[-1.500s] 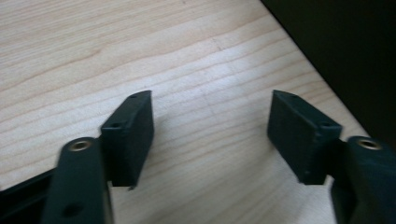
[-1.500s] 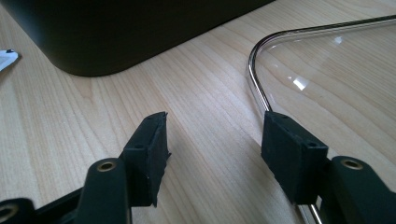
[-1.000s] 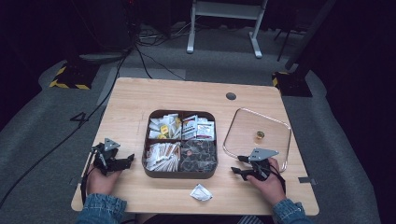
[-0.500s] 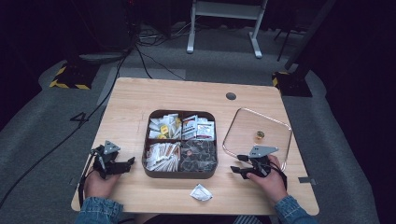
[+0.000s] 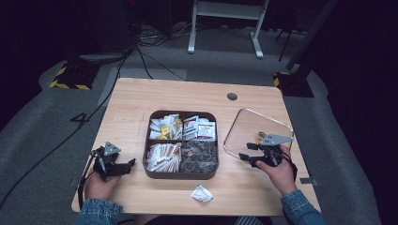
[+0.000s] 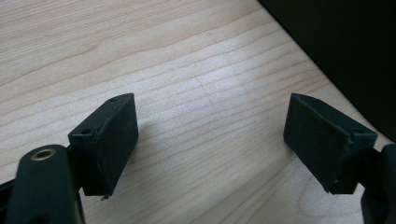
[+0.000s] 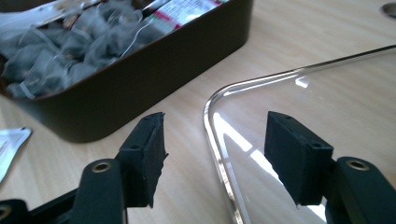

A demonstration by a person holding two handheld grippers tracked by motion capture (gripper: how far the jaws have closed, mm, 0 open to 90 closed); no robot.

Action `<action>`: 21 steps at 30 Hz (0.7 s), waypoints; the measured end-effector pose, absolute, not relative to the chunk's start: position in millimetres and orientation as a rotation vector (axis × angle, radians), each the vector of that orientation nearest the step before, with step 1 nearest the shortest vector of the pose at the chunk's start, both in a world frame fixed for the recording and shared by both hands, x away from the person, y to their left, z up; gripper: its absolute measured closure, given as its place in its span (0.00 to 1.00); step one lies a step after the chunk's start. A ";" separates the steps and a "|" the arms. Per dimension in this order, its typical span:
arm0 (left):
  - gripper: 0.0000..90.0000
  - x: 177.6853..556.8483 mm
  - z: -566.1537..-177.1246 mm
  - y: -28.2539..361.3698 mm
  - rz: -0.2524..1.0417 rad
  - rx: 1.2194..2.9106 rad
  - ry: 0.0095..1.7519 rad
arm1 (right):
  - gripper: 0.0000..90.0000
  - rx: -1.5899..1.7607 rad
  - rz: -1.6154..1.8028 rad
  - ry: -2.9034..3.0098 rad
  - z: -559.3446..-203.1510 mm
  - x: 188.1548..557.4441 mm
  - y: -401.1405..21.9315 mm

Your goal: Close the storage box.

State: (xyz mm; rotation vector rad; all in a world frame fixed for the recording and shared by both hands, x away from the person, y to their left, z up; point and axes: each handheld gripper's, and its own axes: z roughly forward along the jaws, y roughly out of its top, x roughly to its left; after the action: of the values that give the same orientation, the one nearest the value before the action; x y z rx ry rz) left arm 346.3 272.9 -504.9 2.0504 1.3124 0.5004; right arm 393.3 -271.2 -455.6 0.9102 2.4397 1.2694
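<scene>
From the high view, my right gripper (image 5: 247, 157) hovers at the near left edge of the clear lid (image 5: 258, 133), which lies flat on the wooden table (image 5: 141, 101) at about three o'clock from the brown tray (image 5: 180, 176). My jaws point toward nine o'clock, at the tray's right wall, and nothing sits in them. The lid is a rounded square of see-through plastic or glass with a small gold knob (image 5: 261, 136) near its middle; its sides run slightly askew to the table edge, so I can name no long axis. My left gripper (image 5: 129, 164) rests at the tray's eight o'clock, jaws aimed at the tray. A white sachet (image 5: 202, 192) lies at the tray's six o'clock.

In the left gripper view, my left gripper (image 6: 210, 140) has its jaws spread wide with only pale, fine-grained wood between the matte black pads.

In the right gripper view, my right gripper (image 7: 215, 154) has been easing its jaws wider and they stand partly apart, pressing on nothing. The lid's (image 7: 327, 102) rounded corner sits just between them, its bright rim running from twelve o'clock down toward six o'clock, nearer my right pad; I cannot tell whether either pad touches it. The tray (image 7: 154, 79), smooth and dark with rounded corners, is at eleven o'clock, its near compartment heaped with grey mesh teabags (image 7: 56, 46).
</scene>
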 end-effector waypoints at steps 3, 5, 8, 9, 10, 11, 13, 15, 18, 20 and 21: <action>0.20 346.8 -505.0 272.5 0.500 2.047 1.317 | 0.45 0.944 1.273 2.404 -448.2 401.9 -277.5; 0.20 347.4 -505.0 272.6 0.497 2.047 1.315 | 0.46 0.980 1.254 2.390 -444.0 409.5 -283.7; 0.20 347.8 -505.0 272.5 0.498 2.045 1.318 | 0.46 1.017 1.212 2.377 -439.5 418.2 -291.6; 0.20 347.7 -505.0 272.4 0.498 2.045 1.318 | 0.46 1.032 1.204 2.370 -438.0 421.0 -294.4; 0.20 347.7 -505.0 272.4 0.498 2.045 1.318 | 0.47 1.063 1.188 2.348 -435.8 426.6 -299.9; 0.20 347.7 -505.0 272.4 0.498 2.046 1.317 | 0.47 1.063 1.188 2.348 -435.8 426.6 -299.9; 0.20 347.7 -505.0 272.5 0.499 2.047 1.317 | 0.47 1.106 1.158 2.325 -434.7 431.9 -305.9; 0.20 347.7 -505.0 272.5 0.498 2.047 1.317 | 0.47 1.143 1.142 2.299 -435.1 437.6 -312.3; 0.20 347.7 -505.0 272.4 0.497 2.045 1.318 | 0.46 1.195 1.113 2.260 -437.0 444.4 -320.2; 0.20 347.8 -505.0 272.5 0.498 2.045 1.317 | 0.46 1.218 1.076 2.245 -440.1 448.8 -324.4; 0.20 347.8 -505.0 272.5 0.498 2.045 1.318 | 0.45 1.231 1.063 2.242 -442.1 451.2 -326.0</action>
State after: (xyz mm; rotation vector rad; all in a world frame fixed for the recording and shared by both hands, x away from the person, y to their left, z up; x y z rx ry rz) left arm 347.8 272.5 -505.0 2.0452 1.3177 0.4983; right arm 451.2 -326.0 -442.1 1.2308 2.2423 1.0631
